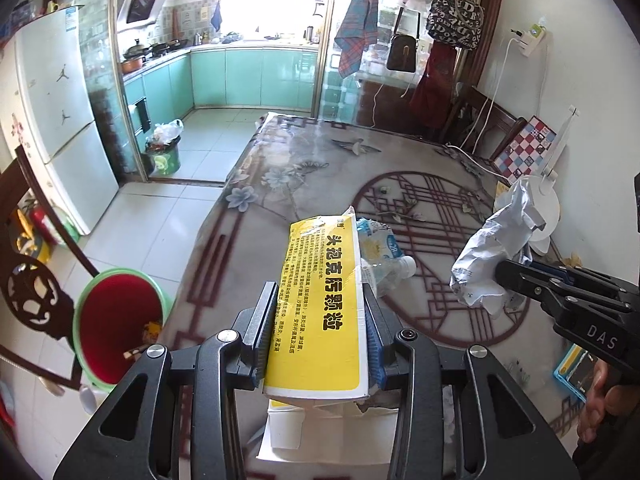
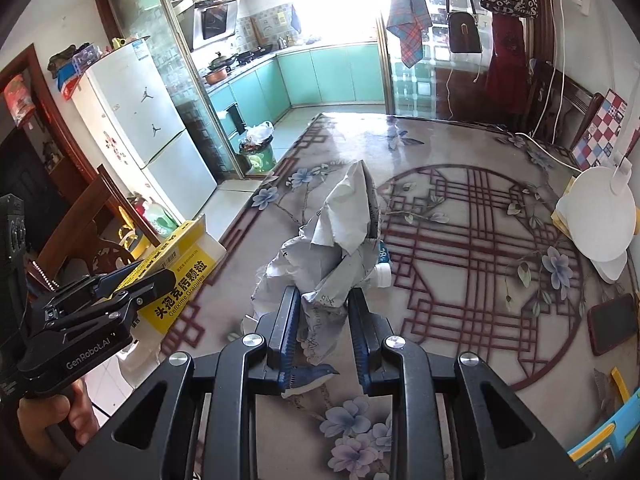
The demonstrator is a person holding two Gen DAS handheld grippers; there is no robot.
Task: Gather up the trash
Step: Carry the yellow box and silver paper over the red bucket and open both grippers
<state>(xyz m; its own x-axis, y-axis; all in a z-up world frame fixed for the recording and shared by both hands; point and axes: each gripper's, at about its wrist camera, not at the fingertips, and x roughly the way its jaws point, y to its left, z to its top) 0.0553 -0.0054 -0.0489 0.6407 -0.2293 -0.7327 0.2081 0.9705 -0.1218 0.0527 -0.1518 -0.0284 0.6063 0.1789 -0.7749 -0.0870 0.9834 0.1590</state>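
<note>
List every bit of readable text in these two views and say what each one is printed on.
"头孢克肟颗粒": yellow medicine box, held in the left gripper.
"Cefixime Granules": same box, right wrist view; partly blurred.
"DAS": body of the right gripper.
"GenRobot.AI": left gripper's body, right wrist view.
Small print on the box, marks on the crumpled paper and the lettered bag: too small or distorted to read.

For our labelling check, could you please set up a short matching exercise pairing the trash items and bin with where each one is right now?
Things:
1. yellow medicine box
2. crumpled grey paper
3. plastic bottle
4. green bin

Places:
A. lying on the table
B. in the right gripper
C. on the floor beside the table
D. in the left gripper

Pairs: 1-D, 2-B, 3-A, 4-C
</note>
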